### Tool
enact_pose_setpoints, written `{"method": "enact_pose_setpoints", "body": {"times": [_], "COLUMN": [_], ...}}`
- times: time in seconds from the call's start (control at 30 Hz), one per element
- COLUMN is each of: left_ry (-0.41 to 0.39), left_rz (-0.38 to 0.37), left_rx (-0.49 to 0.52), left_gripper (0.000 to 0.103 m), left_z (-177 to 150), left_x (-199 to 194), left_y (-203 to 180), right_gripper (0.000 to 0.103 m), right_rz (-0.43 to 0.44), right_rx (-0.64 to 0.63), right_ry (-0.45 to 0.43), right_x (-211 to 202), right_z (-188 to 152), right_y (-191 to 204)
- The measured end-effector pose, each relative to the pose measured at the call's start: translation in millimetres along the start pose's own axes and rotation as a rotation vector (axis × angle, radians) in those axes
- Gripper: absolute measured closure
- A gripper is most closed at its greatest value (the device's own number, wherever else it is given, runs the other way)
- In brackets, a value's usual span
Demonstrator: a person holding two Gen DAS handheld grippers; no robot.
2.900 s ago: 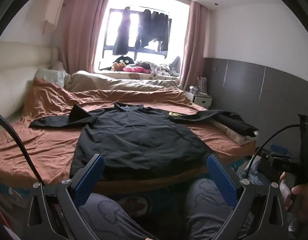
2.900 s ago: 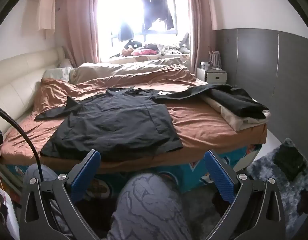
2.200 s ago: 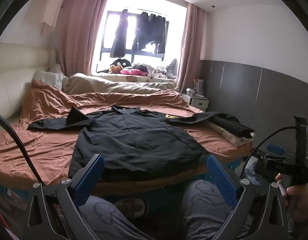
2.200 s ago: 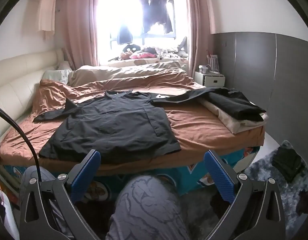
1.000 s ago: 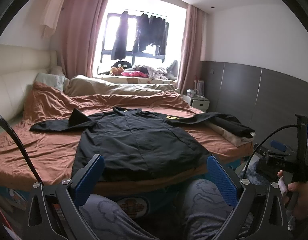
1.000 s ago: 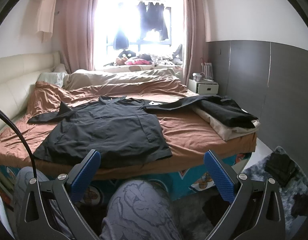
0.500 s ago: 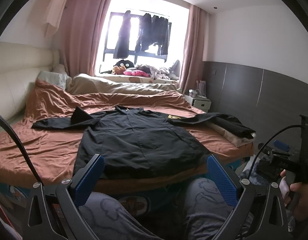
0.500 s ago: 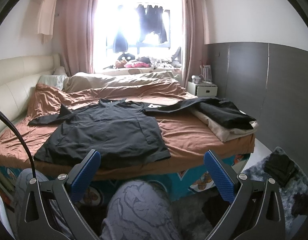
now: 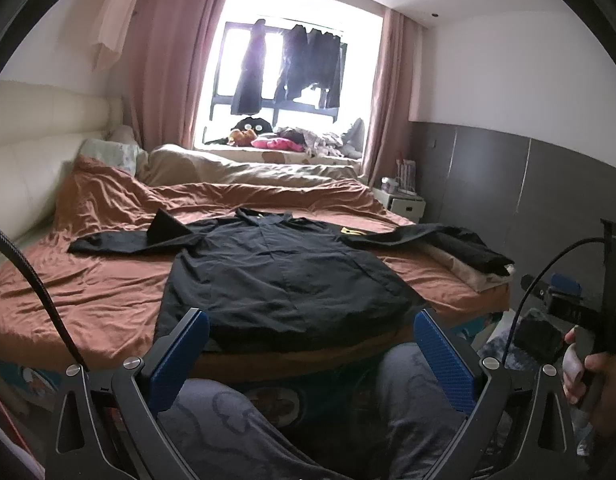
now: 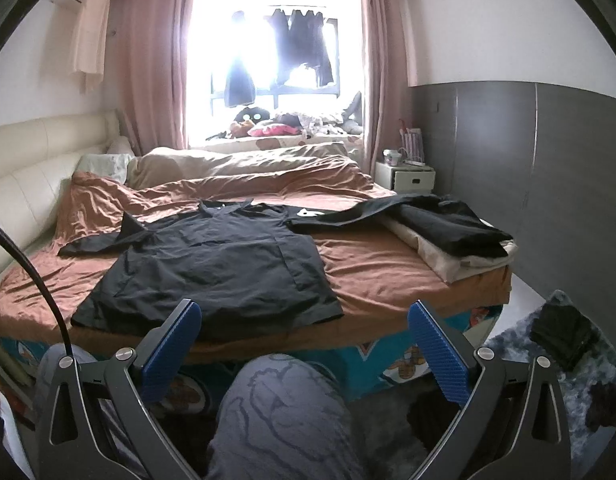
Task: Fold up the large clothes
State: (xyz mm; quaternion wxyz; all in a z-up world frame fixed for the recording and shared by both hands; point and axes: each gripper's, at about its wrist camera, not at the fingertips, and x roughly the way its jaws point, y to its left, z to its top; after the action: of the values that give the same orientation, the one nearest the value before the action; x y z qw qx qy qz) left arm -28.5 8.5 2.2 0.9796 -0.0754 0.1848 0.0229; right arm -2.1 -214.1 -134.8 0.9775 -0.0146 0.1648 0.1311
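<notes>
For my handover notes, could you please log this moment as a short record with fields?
garment: black shirt spread flat on the bed, unfolded
sleeves: both stretched outward
left tool: open, short of the bed, empty
right tool: open, short of the bed, empty
also on bed: dark clothes on a beige stack at the right edge

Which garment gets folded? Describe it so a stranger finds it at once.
Start at the bed with the rust-brown sheet. The black shirt lies spread flat near its foot edge, collar toward the window, sleeves out to both sides. Unlike the black folded clothes stacked on a cream pile at the bed's right edge, it is fully opened out.
</notes>
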Motion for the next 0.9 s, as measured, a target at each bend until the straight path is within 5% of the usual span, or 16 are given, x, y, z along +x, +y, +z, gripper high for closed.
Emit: {"method": "enact_pose_setpoints", "body": {"times": [0.3, 0.9], "left_ry": [-0.027, -0.003], "left_rz": [0.062, 0.183], "left_rx": [-0.065, -0.102], "left_gripper": [0.000, 0.000], "left_z": [14, 66], "left_x": [7, 87], "left_y": [32, 86], "right_gripper": [0.000, 0.000], "right_rz": [0.063, 0.235], "right_rx": [-0.007, 0.002], "right_ry": [-0.029, -0.010], "right_x": [21, 146], "right_z": [28, 72], "right_y": [11, 9]}}
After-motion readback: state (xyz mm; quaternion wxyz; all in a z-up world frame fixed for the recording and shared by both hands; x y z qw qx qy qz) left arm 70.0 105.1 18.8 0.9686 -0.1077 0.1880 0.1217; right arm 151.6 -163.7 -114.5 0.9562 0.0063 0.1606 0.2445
